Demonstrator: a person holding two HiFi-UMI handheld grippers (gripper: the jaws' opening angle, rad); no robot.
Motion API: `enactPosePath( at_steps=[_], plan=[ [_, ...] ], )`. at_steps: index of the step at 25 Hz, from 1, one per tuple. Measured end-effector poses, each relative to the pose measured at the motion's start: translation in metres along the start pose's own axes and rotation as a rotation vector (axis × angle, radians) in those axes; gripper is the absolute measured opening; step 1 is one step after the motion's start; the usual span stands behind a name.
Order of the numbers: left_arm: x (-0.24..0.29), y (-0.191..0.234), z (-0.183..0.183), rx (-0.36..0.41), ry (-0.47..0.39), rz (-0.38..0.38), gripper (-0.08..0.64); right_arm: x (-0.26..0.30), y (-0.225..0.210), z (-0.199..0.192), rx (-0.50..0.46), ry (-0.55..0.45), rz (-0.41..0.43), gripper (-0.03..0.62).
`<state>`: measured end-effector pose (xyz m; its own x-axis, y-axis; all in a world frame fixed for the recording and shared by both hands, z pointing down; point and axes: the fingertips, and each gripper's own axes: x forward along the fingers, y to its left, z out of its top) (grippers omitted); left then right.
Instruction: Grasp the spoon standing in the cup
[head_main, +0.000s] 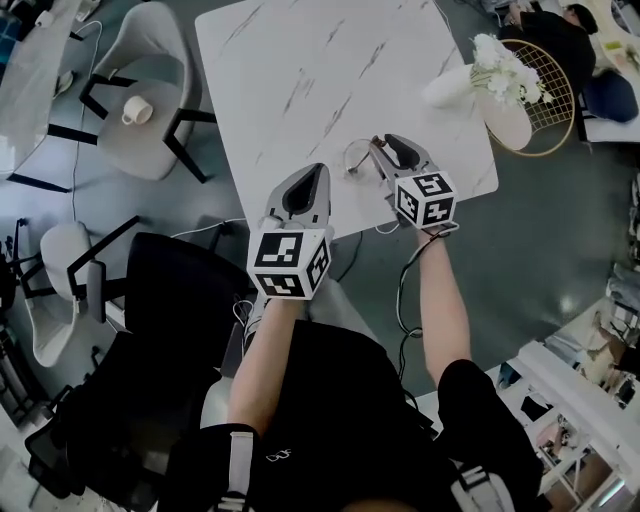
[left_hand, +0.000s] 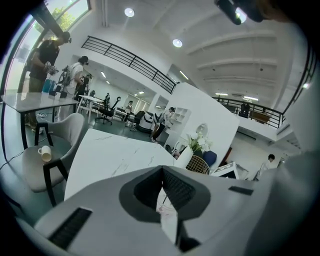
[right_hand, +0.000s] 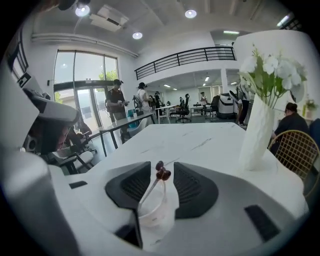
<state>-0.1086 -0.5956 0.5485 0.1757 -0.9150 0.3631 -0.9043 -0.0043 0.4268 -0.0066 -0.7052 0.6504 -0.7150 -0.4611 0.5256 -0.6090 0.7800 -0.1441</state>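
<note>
A clear plastic cup (right_hand: 152, 210) stands near the front edge of the white marble table (head_main: 300, 70). A spoon (right_hand: 159, 176) with a dark bow-shaped top leans in it. My right gripper (right_hand: 162, 165) is open, with the cup and the spoon's top between its two dark pads and no pad pressing on either. In the head view the cup (head_main: 353, 160) shows just left of the right gripper (head_main: 386, 146). My left gripper (head_main: 305, 182) hovers at the table's front edge with its jaws shut on nothing. The left gripper (left_hand: 162, 170) has its tips touching in its own view.
A white vase of white flowers (head_main: 470, 85) stands at the table's right corner, with a gold wire chair (head_main: 548, 100) behind it. A grey chair (head_main: 150, 60) left of the table carries a white mug (head_main: 136, 110). A black chair (head_main: 170, 290) sits at my left. People stand far off.
</note>
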Motion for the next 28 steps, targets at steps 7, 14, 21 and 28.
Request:
enactPosePath(
  at_steps=[7, 14, 21, 28],
  plan=[
    [-0.001, 0.014, 0.012, -0.009, -0.016, 0.013, 0.015, 0.002, -0.005, -0.001, 0.006, -0.008, -0.045, 0.100],
    [0.004, 0.011, 0.014, 0.006, -0.008, -0.006, 0.015, 0.000, 0.004, -0.002, -0.026, -0.020, -0.064, 0.080],
    [0.012, 0.007, 0.027, 0.023, -0.022, -0.032, 0.015, -0.017, 0.015, 0.027, -0.031, -0.103, -0.088, 0.060],
    [0.017, -0.005, 0.054, 0.049, -0.068, -0.043, 0.015, -0.069, 0.021, 0.101, 0.008, -0.311, -0.152, 0.057]
  ],
)
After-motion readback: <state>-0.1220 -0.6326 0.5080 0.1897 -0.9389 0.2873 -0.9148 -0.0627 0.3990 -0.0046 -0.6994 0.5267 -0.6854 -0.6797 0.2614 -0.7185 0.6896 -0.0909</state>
